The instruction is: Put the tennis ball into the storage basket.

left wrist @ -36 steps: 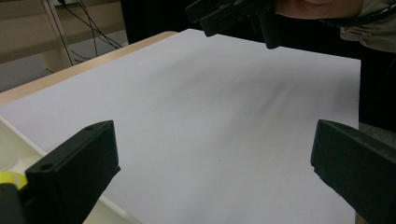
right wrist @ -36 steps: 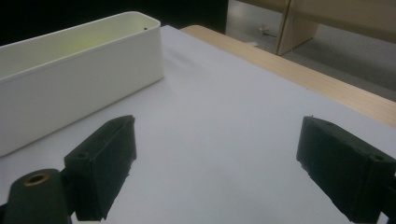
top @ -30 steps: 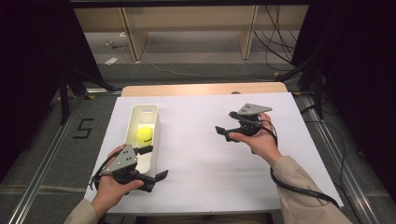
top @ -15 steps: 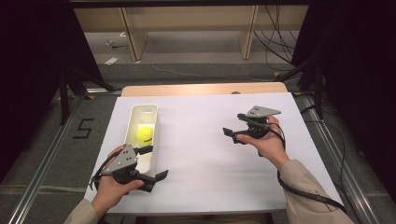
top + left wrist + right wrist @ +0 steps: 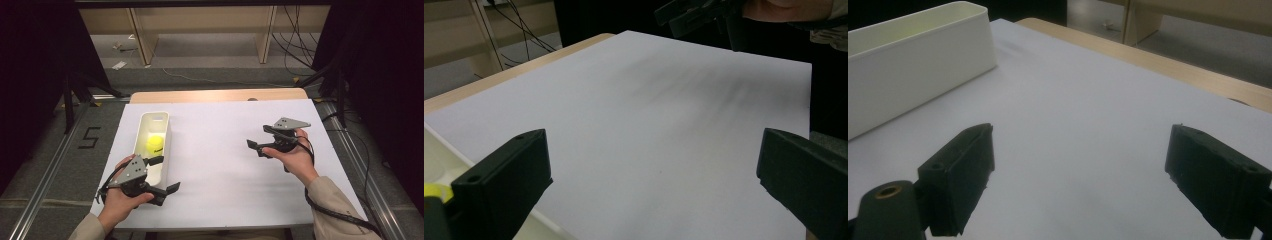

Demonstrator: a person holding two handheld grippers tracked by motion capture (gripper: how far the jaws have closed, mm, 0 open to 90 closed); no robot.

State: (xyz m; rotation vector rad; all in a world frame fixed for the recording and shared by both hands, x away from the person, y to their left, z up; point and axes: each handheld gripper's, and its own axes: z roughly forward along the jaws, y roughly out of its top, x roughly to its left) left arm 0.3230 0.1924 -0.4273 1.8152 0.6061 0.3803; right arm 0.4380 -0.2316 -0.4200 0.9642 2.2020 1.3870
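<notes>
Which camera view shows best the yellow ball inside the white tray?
The high view shows it best: it looks down into the white tray, where the yellow ball lies. The right gripper view shows the tray's outer wall. The left gripper view shows a yellow sliver at its left edge, probably the ball.

Smooth plastic tray (image 5: 161,122) — matt paper sheet (image 5: 225,170).
</notes>
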